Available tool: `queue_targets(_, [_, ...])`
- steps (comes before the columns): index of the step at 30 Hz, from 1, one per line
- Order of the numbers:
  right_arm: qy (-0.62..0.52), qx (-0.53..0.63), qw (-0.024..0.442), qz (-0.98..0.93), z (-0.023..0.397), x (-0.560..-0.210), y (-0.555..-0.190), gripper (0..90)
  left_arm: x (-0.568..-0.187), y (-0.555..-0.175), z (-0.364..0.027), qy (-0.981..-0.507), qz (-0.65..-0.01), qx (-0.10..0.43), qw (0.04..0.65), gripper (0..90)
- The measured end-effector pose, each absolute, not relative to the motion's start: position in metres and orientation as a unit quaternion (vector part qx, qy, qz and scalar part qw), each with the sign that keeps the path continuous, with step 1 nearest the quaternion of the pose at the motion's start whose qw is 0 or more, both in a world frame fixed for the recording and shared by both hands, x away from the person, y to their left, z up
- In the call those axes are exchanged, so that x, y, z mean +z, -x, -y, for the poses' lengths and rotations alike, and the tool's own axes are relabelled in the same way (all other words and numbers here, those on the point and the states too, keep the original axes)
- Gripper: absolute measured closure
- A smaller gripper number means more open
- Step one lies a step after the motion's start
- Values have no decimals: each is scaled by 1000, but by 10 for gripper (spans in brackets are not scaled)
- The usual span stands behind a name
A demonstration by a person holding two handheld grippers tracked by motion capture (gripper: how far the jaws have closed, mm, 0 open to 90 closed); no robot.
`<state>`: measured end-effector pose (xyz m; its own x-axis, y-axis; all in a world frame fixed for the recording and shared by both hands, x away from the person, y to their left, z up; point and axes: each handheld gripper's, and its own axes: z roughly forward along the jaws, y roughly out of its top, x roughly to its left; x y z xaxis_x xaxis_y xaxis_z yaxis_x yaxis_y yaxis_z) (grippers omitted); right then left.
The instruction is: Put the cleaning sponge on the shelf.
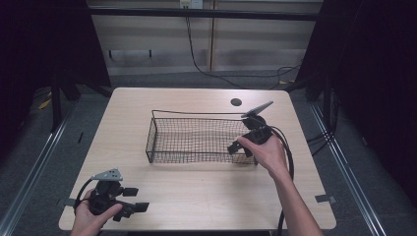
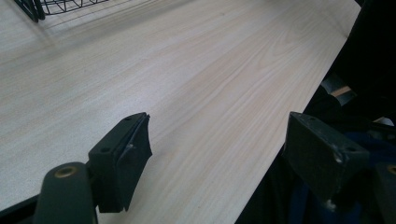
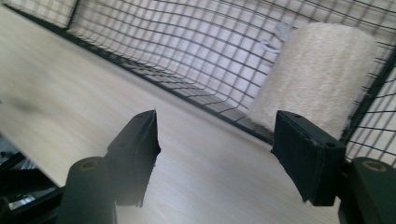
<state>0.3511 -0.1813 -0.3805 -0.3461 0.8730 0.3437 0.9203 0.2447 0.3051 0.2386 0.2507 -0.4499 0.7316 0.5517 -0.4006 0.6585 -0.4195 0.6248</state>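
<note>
A black wire basket is seen near the middle of the light wooden counter in the high view, with its long side turned toward the person. A small dark round hole is seen in the counter behind the basket.

The right claw is held by the right hand at the right end of the basket, just at its near rim. In the right gripper view its jaws are seen spread wide apart, and nothing is held between them. In this view a pale, rough cylinder-like object is seen behind the wire mesh, in the corner of the basket, just beyond the right jaw. What the object is cannot be told.

The left claw is held by the left hand at the near left corner of the counter, well apart from the basket. In the left gripper view its jaws are also seen wide apart and empty, above the bare counter near its edge, and a corner of the basket is seen far at the top left.
</note>
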Motion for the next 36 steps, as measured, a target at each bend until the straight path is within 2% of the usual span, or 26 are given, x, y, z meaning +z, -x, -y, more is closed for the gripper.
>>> queue_targets(24, [516,-268,59,812,184,-385,-307,359,-450,-239,-252,-839,-361,-63,401,225])
queue_targets(36, [514,-268,63,813,189,-404,-290,375,-451,-238,-250,-839,-364,-63,400,225])
